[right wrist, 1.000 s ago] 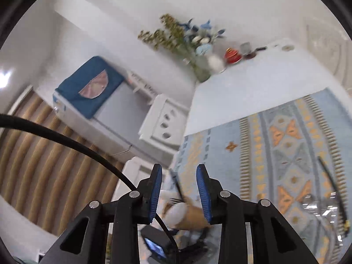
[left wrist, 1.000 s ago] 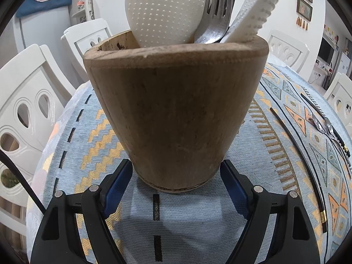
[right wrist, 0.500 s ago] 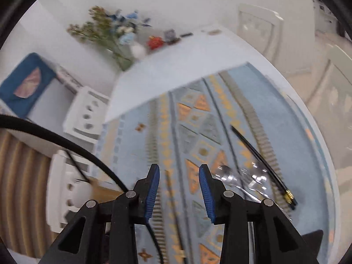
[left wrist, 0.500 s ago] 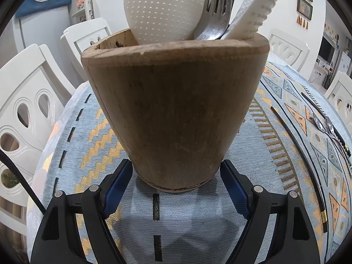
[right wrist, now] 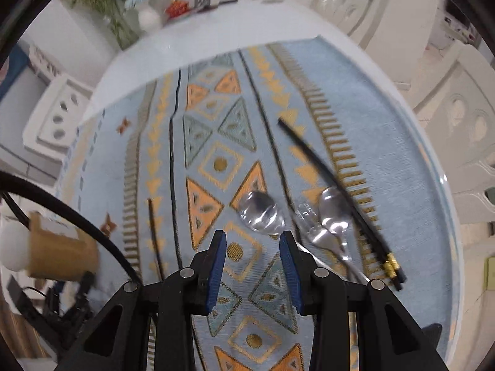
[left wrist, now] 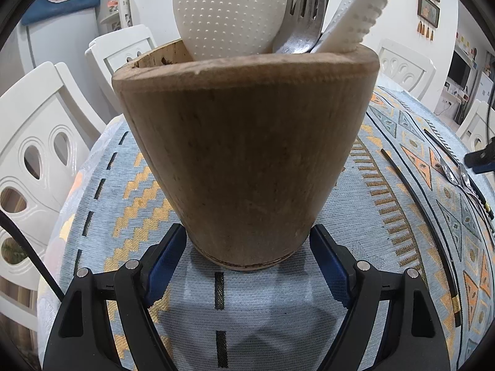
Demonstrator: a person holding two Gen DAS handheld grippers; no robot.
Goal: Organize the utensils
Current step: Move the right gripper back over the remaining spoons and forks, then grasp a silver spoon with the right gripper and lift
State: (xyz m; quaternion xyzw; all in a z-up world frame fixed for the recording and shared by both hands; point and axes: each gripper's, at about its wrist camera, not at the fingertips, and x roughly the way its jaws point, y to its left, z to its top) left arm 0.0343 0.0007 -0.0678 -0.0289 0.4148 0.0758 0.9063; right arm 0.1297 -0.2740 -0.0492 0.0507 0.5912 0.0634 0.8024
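A brown wooden utensil holder [left wrist: 247, 154] stands on the patterned cloth and holds a white dotted rice paddle [left wrist: 229, 12], a metal fork [left wrist: 304, 15] and a white toothed utensil [left wrist: 359, 9]. My left gripper [left wrist: 247, 241] grips its base with both blue pads. My right gripper [right wrist: 252, 241] is open and empty above the cloth. Just beyond it lie a large metal spoon [right wrist: 260, 211], a smaller spoon [right wrist: 334, 216] and black chopsticks [right wrist: 337, 194] to the right. A single black chopstick [right wrist: 154, 235] lies to the left. The holder also shows at the left edge [right wrist: 58, 250].
The table has a blue patterned cloth [right wrist: 216, 167] with orange triangles. White chairs [left wrist: 34, 160] stand around it. A vase of flowers [right wrist: 123, 15] and small items stand at the table's far end. A black cable [right wrist: 77, 213] crosses the right wrist view.
My right gripper has swung from the far side of the table down over the spoons and chopsticks. The left gripper and the holder have stayed in place.
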